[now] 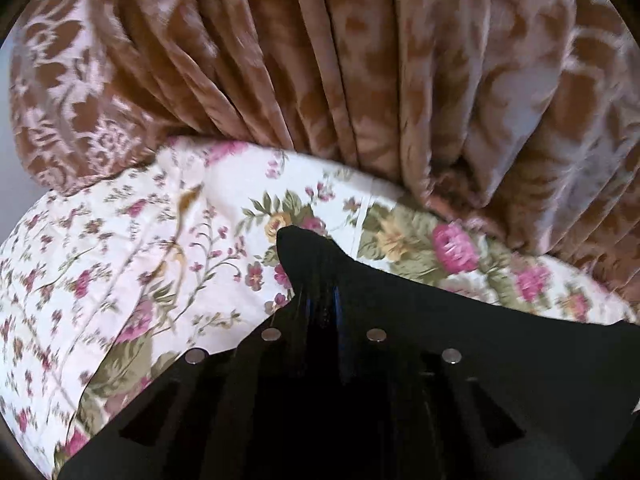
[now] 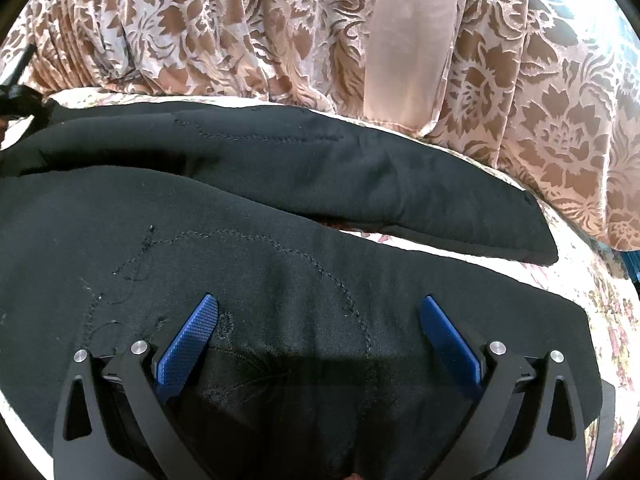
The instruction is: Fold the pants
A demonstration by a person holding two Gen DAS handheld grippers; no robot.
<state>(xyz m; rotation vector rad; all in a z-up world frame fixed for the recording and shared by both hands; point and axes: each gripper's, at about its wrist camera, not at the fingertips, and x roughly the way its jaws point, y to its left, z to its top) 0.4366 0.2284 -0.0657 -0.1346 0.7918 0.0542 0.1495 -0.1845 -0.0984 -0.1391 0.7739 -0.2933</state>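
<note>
The black pants [image 2: 260, 240] lie spread on a floral bedsheet [image 2: 612, 320], with a second black fold [image 2: 320, 168] lying behind toward the curtain. My right gripper [image 2: 318, 312] is open, its blue pads [image 2: 192, 336] just above the near part of the pants with stitched seams. In the left wrist view my left gripper [image 1: 316, 292] is shut on a pinched edge of the black pants [image 1: 480, 340], which drapes from the fingers to the right over the sheet [image 1: 140, 260].
A brown and pink patterned curtain [image 1: 320, 60] hangs right behind the bed, also filling the top of the right wrist view [image 2: 280, 20]. A dark object [image 2: 16, 96] sits at the far left edge by the pants.
</note>
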